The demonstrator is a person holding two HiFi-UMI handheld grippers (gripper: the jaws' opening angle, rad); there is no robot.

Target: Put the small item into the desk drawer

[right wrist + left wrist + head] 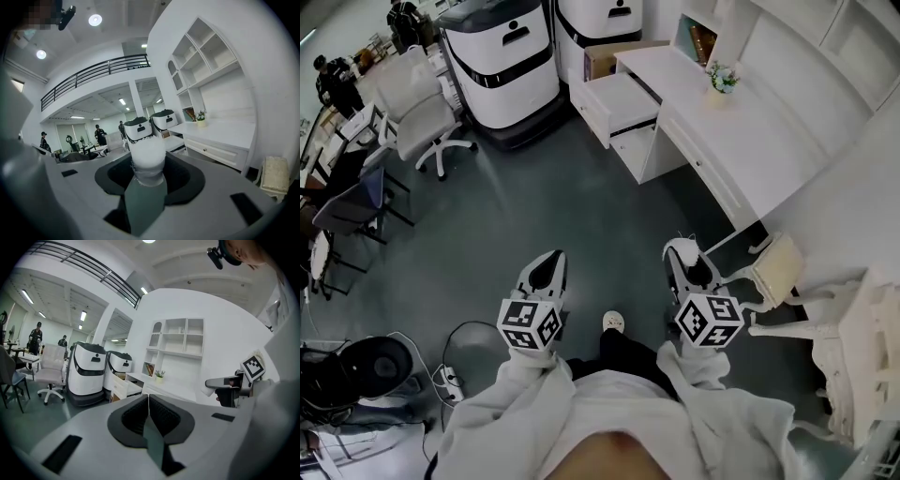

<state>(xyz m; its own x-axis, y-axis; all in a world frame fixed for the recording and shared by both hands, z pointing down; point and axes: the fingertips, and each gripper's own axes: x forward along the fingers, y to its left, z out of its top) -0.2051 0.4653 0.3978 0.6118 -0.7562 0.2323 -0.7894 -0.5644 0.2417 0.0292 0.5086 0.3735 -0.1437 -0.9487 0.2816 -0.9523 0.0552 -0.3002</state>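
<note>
gripping a small white item [147, 157] in half-spread jaws, the right gripper [687, 265] faced the open drawer [619, 105] for delivery; the left gripper [149, 401], unneeded, was shut and empty.

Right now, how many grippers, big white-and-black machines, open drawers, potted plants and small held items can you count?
Grippers: 2, left gripper and right gripper
White-and-black machines: 2
Open drawer: 1
Potted plant: 1
Small white item, in the right gripper's jaws: 1
Total: 7
</note>
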